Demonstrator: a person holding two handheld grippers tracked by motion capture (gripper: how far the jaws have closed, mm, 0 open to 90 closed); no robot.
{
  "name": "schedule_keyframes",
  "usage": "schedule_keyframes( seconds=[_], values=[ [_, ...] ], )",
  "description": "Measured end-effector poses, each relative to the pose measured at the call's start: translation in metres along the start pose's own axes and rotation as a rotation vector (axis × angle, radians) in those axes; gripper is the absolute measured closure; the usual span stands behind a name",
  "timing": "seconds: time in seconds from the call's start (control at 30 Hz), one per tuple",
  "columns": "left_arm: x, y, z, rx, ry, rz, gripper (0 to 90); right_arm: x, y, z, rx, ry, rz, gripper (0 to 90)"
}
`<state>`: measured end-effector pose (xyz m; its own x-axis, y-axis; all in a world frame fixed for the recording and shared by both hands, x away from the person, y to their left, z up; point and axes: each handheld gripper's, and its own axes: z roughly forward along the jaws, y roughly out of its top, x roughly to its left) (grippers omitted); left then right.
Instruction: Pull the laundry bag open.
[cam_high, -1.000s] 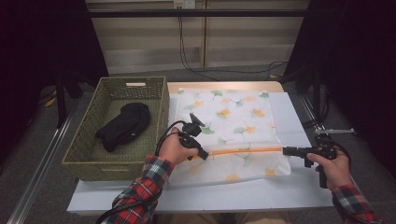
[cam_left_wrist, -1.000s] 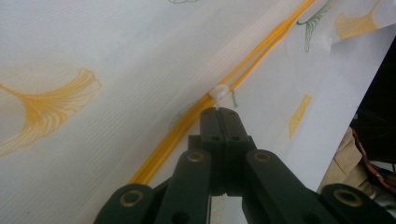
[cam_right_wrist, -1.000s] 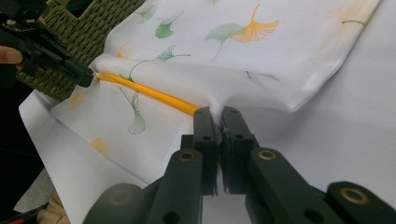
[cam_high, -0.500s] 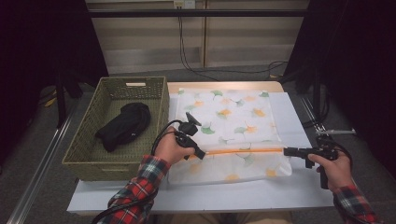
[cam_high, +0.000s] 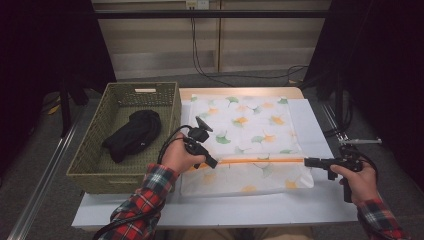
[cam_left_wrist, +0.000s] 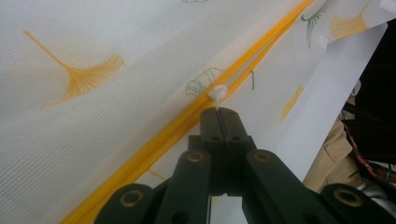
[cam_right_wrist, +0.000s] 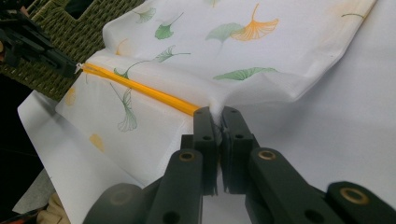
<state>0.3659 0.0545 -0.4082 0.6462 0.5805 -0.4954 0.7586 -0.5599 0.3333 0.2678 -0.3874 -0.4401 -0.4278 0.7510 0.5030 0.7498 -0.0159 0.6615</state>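
Two grippers working mesh bag beside basket; left gripper clamping white zipper pull; right gripper pinching bag's zipper-end corner, likely keeping zipper taut.

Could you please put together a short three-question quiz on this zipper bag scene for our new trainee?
1. True or false: the left gripper is shut on the white zipper pull.
2. What does the right gripper pinch: A the basket, B the mesh bag's end by the orange zipper, C the table?
3. What lies in the green wicker basket?

Key: 1 true. 2 B. 3 A black garment.
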Motion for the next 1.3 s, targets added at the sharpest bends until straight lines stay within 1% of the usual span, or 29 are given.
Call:
schedule_keyframes(
  seconds=[0.07, 0.1, 0.13, 0.2, 0.27, 0.33, 0.37, 0.4, 0.43, 0.53, 0.6, 0.63, 0.67, 0.73, 0.77, 0.8, 0.83, 0.87, 0.9, 0.93, 0.97, 1.0, 1.03, 1.07, 1.13, 1.2, 1.23, 1.27, 1.3],
  values=[
    [0.0, 0.0, 0.0, 0.002, 0.002, 0.001, 90.0, 0.0, 0.0, 0.0, -0.001, 0.002, 0.0, 86.7],
    [0.003, 0.0, -0.002, 0.027, 0.006, 0.027, 90.0, 0.0, 0.0, -0.001, -0.002, 0.0, -0.006, 86.7],
    [0.001, -0.001, -0.001, 0.001, 0.008, -0.017, 90.0, 0.0, 0.0, -0.001, 0.0, -0.003, -0.004, 86.7],
    [0.005, -0.001, -0.005, 0.032, 0.021, 0.024, 90.0, -0.001, -0.001, -0.002, -0.004, -0.008, -0.002, 86.7],
    [0.004, -0.002, -0.006, -0.004, 0.015, -0.019, 90.0, -0.002, -0.001, -0.004, -0.007, -0.009, -0.001, 86.7],
    [0.007, -0.002, -0.009, 0.029, 0.016, 0.016, 90.0, -0.003, -0.001, -0.005, -0.008, -0.012, 0.002, 86.8],
    [0.005, -0.002, -0.009, 0.007, 0.021, -0.013, 90.0, -0.003, -0.001, -0.005, -0.005, -0.009, 0.001, 86.7],
    [0.005, -0.002, -0.009, 0.014, 0.027, -0.009, 90.0, -0.003, -0.001, -0.005, -0.004, -0.015, -0.002, 86.7],
    [0.006, -0.002, -0.01, 0.025, 0.024, 0.01, 90.0, -0.003, -0.001, -0.005, -0.003, -0.016, -0.003, 86.7],
    [0.004, -0.002, -0.01, 0.007, 0.021, -0.009, 90.0, -0.004, 0.0, -0.005, -0.003, -0.018, 0.001, 86.7],
    [0.003, -0.002, -0.011, 0.015, 0.03, -0.003, 90.0, -0.004, 0.0, -0.006, -0.004, -0.019, 0.0, 86.7],
    [0.006, -0.001, -0.013, 0.037, 0.033, 0.025, 90.0, -0.005, 0.0, -0.006, -0.007, -0.025, -0.003, 86.7],
    [0.005, -0.001, -0.013, 0.021, 0.029, 0.0, 90.0, -0.005, 0.0, -0.007, -0.008, -0.026, -0.001, 86.7],
    [0.005, -0.002, -0.013, 0.0, 0.031, -0.02, 90.0, -0.007, -0.001, -0.009, -0.009, -0.026, 0.008, 86.7],
    [0.007, -0.002, -0.015, 0.012, 0.033, -0.009, 90.0, -0.008, -0.001, -0.009, -0.01, -0.029, 0.01, 86.7],
    [0.006, -0.003, -0.015, 0.003, 0.033, -0.02, 90.0, -0.009, -0.002, -0.01, -0.012, -0.031, 0.011, 86.7],
    [0.009, -0.002, -0.018, 0.038, 0.039, 0.011, 90.0, -0.01, -0.002, -0.01, -0.015, -0.031, 0.009, 86.7],
    [0.008, -0.002, -0.018, 0.03, 0.038, 0.007, 90.0, -0.01, -0.002, -0.011, -0.013, -0.028, 0.014, 86.7],
    [0.006, -0.003, -0.017, 0.01, 0.035, -0.016, 90.0, -0.01, -0.002, -0.011, -0.013, -0.028, 0.016, 86.8],
    [0.007, -0.003, -0.018, 0.024, 0.037, 0.004, 90.0, -0.01, -0.002, -0.011, -0.012, -0.027, 0.015, 86.7],
    [0.007, -0.002, -0.018, 0.032, 0.039, 0.011, 90.0, -0.009, -0.002, -0.011, -0.013, -0.031, 0.012, 86.7],
    [0.006, -0.002, -0.019, 0.036, 0.047, 0.009, 90.0, -0.009, -0.002, -0.011, -0.011, -0.034, 0.012, 86.7],
    [0.005, -0.002, -0.018, 0.016, 0.04, -0.011, 90.0, -0.009, -0.002, -0.011, -0.01, -0.033, 0.012, 86.7],
    [0.006, -0.001, -0.019, 0.033, 0.043, 0.013, 90.0, -0.009, -0.002, -0.011, -0.012, -0.032, 0.012, 86.7],
    [0.005, -0.001, -0.019, 0.016, 0.043, -0.009, 90.0, -0.009, -0.002, -0.011, -0.012, -0.032, 0.013, 86.7],
    [0.007, -0.001, -0.022, 0.034, 0.046, 0.012, 90.0, -0.01, -0.002, -0.011, -0.016, -0.033, 0.013, 86.7],
    [0.007, -0.001, -0.023, 0.032, 0.044, 0.005, 90.0, -0.01, -0.002, -0.012, -0.014, -0.033, 0.019, 86.7],
    [0.006, -0.002, -0.023, 0.005, 0.045, -0.021, 90.0, -0.011, -0.002, -0.012, -0.018, -0.032, 0.018, 86.7],
    [0.008, -0.002, -0.025, 0.023, 0.052, -0.002, 90.0, -0.011, -0.002, -0.012, -0.02, -0.035, 0.018, 86.7]
  ],
)
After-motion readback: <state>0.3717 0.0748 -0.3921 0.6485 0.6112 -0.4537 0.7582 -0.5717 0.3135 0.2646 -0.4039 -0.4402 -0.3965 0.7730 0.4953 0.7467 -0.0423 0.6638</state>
